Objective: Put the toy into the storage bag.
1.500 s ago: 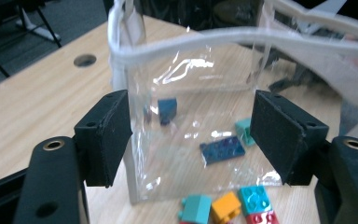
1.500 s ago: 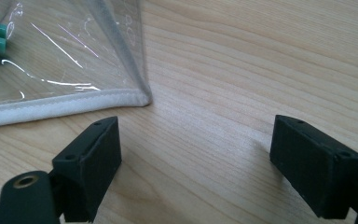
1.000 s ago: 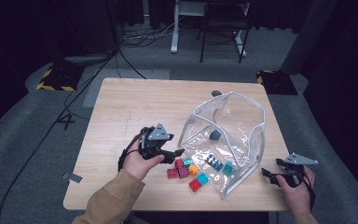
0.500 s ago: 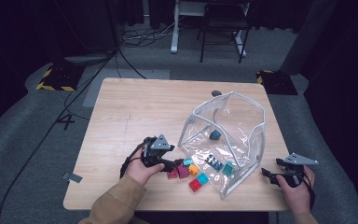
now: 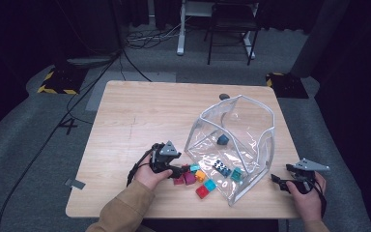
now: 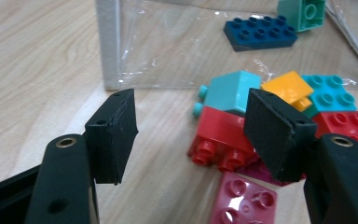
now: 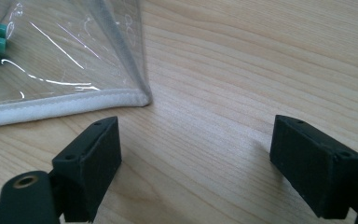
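A heap of toy bricks lies at the mouth of a clear plastic bag [image 5: 244, 121]: a red brick [image 6: 219, 135], a teal one [image 6: 235, 91], an orange one [image 6: 286, 84], a cyan one [image 6: 328, 93] and a pink one [image 6: 242, 196]. My left gripper [image 5: 176, 170] is low at the heap's left edge. Its jaws have just been closing a little and stand open [image 6: 193, 135], with the red brick partly between them, close to the right pad [image 6: 275, 135]. My right gripper [image 5: 280, 182] rests open [image 7: 196, 158] over bare wood beside the bag's corner [image 7: 140, 95].
Inside the bag lie a dark blue plate [image 6: 261, 32], a green brick [image 6: 303, 11] and a dark piece [image 5: 222, 139]. The wooden table [image 5: 140, 121] has free room to the left and back. Chairs and cables stand on the floor beyond.
My left gripper has come down from above the table to the edge of the brick heap. The right gripper has stayed where it was.
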`<state>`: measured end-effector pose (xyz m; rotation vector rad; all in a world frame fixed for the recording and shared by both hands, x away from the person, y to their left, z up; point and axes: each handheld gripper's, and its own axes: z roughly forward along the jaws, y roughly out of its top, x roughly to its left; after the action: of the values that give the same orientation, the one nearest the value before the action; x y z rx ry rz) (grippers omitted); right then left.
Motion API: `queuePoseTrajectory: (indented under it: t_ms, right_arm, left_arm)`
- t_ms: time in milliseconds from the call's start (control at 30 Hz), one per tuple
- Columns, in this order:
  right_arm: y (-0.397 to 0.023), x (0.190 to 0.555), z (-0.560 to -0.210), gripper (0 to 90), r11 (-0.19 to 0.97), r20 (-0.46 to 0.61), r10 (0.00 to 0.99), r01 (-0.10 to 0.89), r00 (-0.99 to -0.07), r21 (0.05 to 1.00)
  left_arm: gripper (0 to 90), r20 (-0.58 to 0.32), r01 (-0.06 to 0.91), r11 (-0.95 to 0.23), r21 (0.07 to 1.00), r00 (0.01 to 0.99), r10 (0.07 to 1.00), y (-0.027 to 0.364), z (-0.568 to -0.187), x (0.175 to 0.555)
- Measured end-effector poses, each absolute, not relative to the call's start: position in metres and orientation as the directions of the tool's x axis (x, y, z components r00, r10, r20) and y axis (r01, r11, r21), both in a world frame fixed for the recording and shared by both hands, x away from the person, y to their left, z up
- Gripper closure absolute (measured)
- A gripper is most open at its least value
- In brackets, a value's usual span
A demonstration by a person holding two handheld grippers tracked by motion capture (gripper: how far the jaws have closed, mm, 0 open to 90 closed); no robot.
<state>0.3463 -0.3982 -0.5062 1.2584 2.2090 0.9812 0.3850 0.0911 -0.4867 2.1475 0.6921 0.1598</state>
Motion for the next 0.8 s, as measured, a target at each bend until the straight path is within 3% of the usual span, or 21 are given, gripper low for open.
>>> queuePoseTrajectory:
  t_ms: [267,367,533,667,700,800]
  right_arm:
    - [-0.3982,0.3463,-0.5062,16.4,0.343,-0.010,0.863,0.571,-0.506,0.746]
    - [-0.3982,0.3463,-0.5062,16.4,0.344,-0.010,0.863,0.571,-0.506,0.746]
    - [-0.3982,0.3463,-0.5062,16.5,0.344,-0.010,0.863,0.571,-0.506,0.746]
    - [-0.3982,0.3463,-0.5062,16.5,0.344,-0.010,0.863,0.571,-0.506,0.746]
    - [-0.3982,0.3463,-0.5062,16.5,0.344,-0.010,0.863,0.571,-0.506,0.746]
    - [-0.3982,0.3463,-0.5062,16.5,0.344,-0.010,0.863,0.571,-0.506,0.746]
  left_arm:
    - [36.7,-0.119,0.402,-0.511,0.760,0.859,0.499,0.0844,-0.4851,0.3784]
    - [39.2,-0.069,0.405,-0.555,0.726,0.847,0.528,0.0853,-0.4887,0.3812]
    - [39.7,-0.091,0.430,-0.548,0.717,0.838,0.538,0.0902,-0.4913,0.3850]
    - [49.8,-0.103,0.443,-0.559,0.701,0.839,0.534,0.0892,-0.4936,0.3856]
    - [57.1,-0.115,0.446,-0.561,0.697,0.842,0.527,0.0884,-0.4948,0.3853]
    - [58.6,-0.117,0.443,-0.555,0.704,0.843,0.525,0.0883,-0.4930,0.3845]
